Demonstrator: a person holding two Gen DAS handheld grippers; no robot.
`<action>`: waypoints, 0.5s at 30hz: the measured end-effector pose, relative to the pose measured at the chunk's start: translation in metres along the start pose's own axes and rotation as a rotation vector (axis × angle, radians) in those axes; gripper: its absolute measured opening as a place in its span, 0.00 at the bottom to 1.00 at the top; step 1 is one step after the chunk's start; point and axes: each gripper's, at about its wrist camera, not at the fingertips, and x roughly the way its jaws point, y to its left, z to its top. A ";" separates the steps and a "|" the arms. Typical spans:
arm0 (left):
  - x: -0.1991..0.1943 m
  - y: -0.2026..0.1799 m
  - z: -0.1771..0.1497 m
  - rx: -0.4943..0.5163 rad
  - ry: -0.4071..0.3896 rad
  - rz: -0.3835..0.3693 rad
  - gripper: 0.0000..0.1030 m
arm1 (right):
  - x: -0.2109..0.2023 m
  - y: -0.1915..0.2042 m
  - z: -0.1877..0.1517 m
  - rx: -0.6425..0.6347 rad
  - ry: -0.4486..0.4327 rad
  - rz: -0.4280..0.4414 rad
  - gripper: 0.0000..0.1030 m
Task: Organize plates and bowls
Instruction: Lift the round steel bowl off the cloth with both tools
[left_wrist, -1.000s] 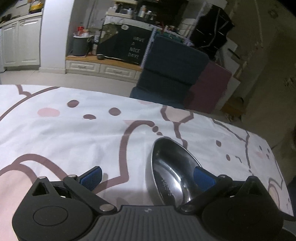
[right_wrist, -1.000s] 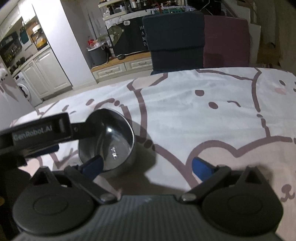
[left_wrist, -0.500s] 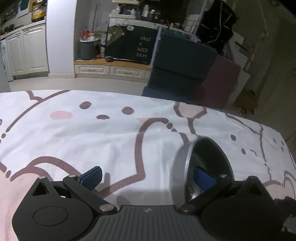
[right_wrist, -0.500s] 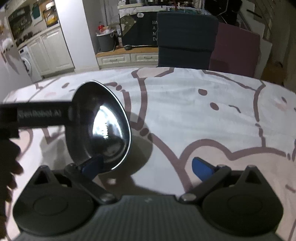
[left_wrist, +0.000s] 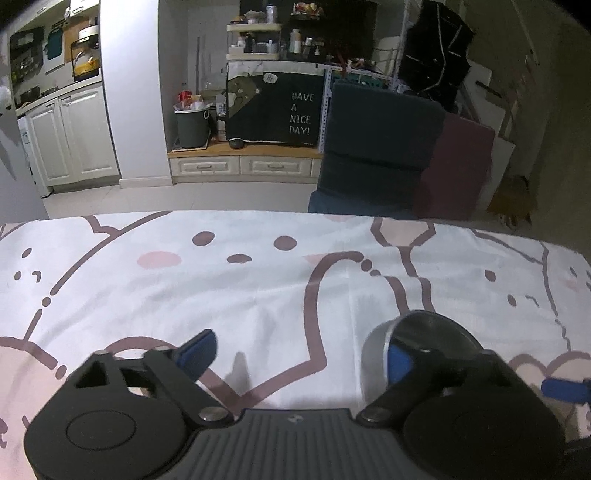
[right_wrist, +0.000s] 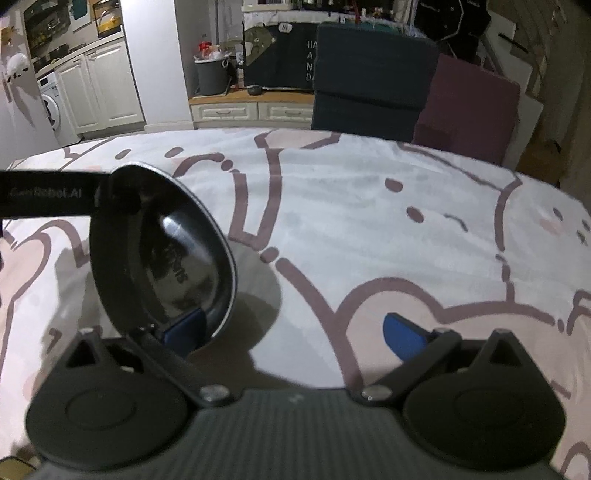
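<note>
Steel bowl (right_wrist: 162, 254) now stands tipped on edge near the worktop's (left_wrist: 258, 288) right end, at the wide-open left gripper's (left_wrist: 301, 349) right finger; right gripper (right_wrist: 293, 328) gapes empty.

From your left wrist view, the steel bowl (left_wrist: 373, 363) is half hidden: your own right finger (left_wrist: 399, 363) and its black linkage cover the near side, so you cannot tell whether the bowl's base touches the tabletop (left_wrist: 258, 288). At the right edge a blue pad (left_wrist: 563, 389) is cut off, its gripper out of sight. From your right wrist view, the bowl's (right_wrist: 166, 258) lower rim sits behind your left finger (right_wrist: 184, 330), and contact there cannot be told. The black arm (right_wrist: 48, 194) crossing its upper rim runs off the left edge. Lettering inside the bowl is too blurred to read.
</note>
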 end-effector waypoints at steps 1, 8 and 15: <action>-0.001 0.000 -0.001 0.001 0.001 -0.003 0.80 | -0.001 0.000 0.000 -0.006 -0.005 -0.004 0.99; -0.010 -0.002 -0.004 0.023 0.006 -0.096 0.42 | -0.009 0.010 0.003 -0.044 -0.005 0.066 0.61; -0.017 -0.006 -0.011 0.043 0.013 -0.152 0.10 | -0.020 0.029 0.006 -0.088 -0.014 0.115 0.13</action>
